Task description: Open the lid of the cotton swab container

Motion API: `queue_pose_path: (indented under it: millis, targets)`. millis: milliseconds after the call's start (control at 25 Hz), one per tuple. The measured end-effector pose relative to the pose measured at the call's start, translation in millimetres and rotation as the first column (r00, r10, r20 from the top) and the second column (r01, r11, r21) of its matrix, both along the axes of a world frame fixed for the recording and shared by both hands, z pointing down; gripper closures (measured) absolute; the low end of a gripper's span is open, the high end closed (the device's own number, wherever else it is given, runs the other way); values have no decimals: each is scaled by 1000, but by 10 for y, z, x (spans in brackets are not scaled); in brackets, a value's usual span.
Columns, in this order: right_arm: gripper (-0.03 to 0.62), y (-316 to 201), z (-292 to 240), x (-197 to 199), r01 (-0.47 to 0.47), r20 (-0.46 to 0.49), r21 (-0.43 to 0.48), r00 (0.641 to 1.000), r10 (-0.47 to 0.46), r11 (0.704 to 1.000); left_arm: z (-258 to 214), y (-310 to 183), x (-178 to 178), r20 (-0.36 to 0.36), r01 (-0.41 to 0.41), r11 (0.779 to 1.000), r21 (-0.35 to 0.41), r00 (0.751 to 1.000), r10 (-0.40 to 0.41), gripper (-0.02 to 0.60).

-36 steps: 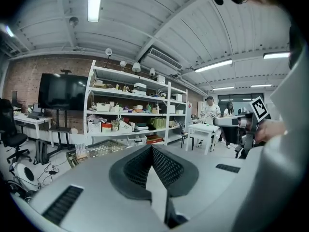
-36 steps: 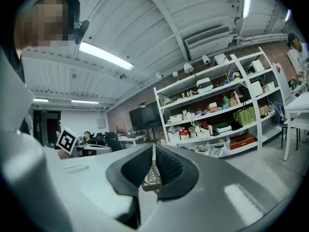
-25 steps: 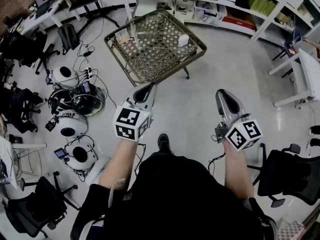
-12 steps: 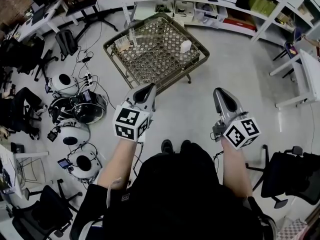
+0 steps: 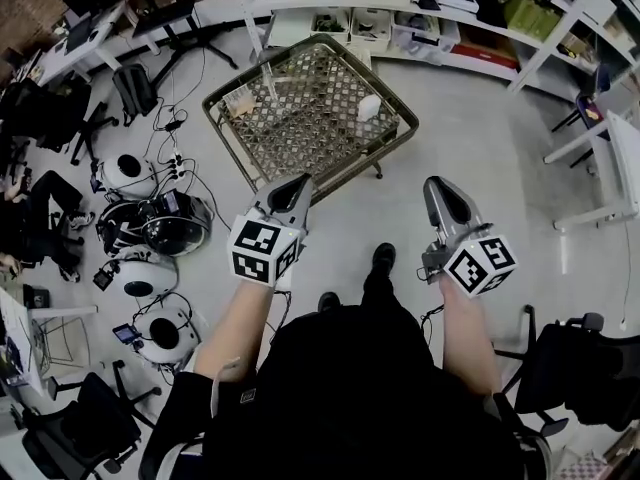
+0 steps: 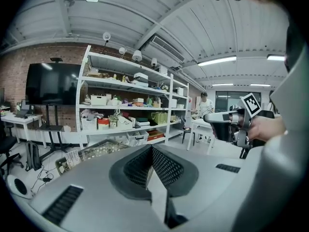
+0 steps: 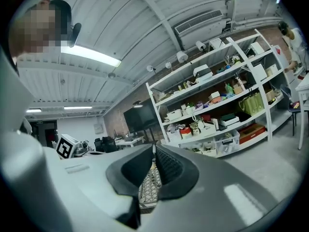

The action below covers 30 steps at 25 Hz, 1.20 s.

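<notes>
small white item (image 5: pixel 369 107) on table (image 5: pixel 300 118), head view only

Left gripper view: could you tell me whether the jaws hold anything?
No, the jaws of the left gripper are shut with nothing between them.

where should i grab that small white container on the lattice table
Probably by its lower body, coming in from the right side of the lattice table: the white container stands upright near that edge with bare top around it. Its lid is too small to make out here.
</notes>
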State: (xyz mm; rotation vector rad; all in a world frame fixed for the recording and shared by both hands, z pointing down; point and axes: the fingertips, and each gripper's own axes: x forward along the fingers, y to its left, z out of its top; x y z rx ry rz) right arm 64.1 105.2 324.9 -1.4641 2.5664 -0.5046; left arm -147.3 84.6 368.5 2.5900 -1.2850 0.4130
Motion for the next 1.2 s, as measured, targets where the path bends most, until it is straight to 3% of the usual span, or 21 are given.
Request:
queue_pose_path:
  millis: [720,960,1200]
  targets:
    - [563,-1534,196,891,100,17,-41,995,-100,994,200,-1327,956,89,61,996,-65,995,-55,583]
    - [563,-1842,168,1030,151,25,-25,988,-150,988,136,-1585,1051,110,112,992,-51,988,-105,583]
    - [563,-2072,204,917,197,14,-37,980,-196,980,194,-1782,1046,91,136,989,-59,987,-131,583]
